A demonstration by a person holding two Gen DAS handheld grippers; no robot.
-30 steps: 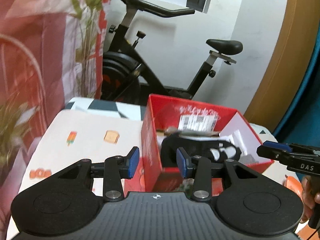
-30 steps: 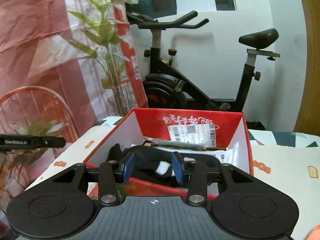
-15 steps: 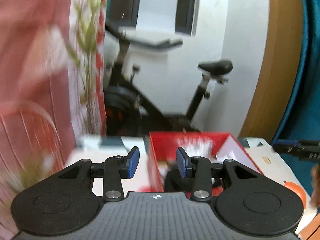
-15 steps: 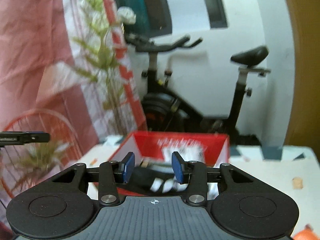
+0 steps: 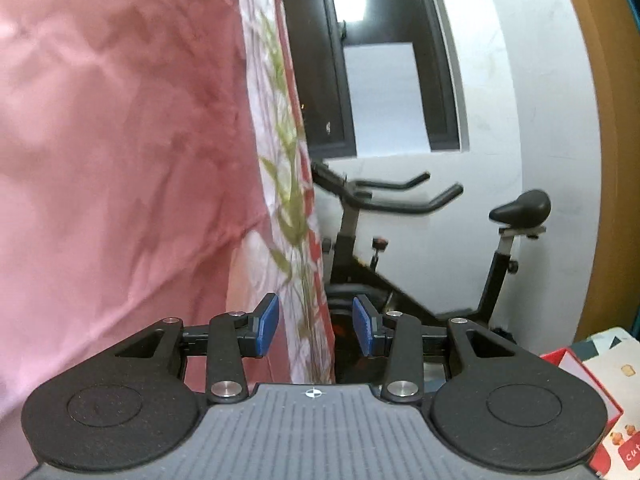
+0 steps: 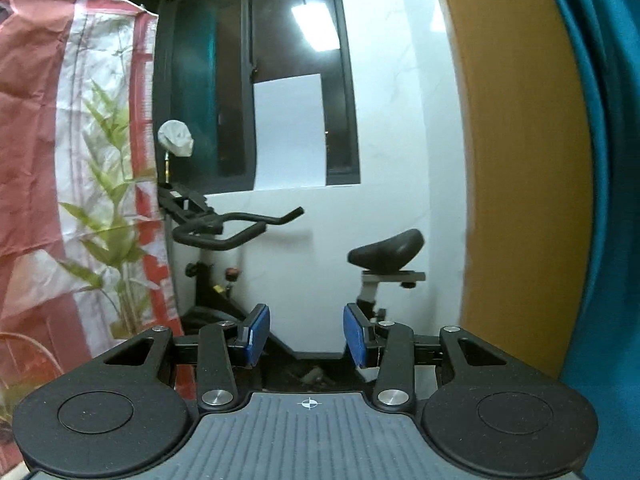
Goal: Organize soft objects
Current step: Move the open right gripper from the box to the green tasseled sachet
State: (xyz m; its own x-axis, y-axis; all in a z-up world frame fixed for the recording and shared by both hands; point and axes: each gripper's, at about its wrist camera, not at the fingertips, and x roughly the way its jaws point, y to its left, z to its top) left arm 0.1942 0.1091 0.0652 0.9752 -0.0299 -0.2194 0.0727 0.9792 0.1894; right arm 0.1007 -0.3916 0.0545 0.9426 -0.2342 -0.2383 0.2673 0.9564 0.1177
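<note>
This is a room in a home, used partly for exercise. A black exercise bike (image 6: 256,264) stands against a white wall straight beyond the jaws, its saddle (image 6: 386,251) to the right of them and its handlebars up to the left. Above the bike is a dark-framed window (image 6: 280,80). A pink curtain printed with green leaves (image 5: 120,140) hangs left of the jaws, a teal curtain (image 6: 600,160) and a wooden door frame (image 6: 516,140) to the right.
</note>
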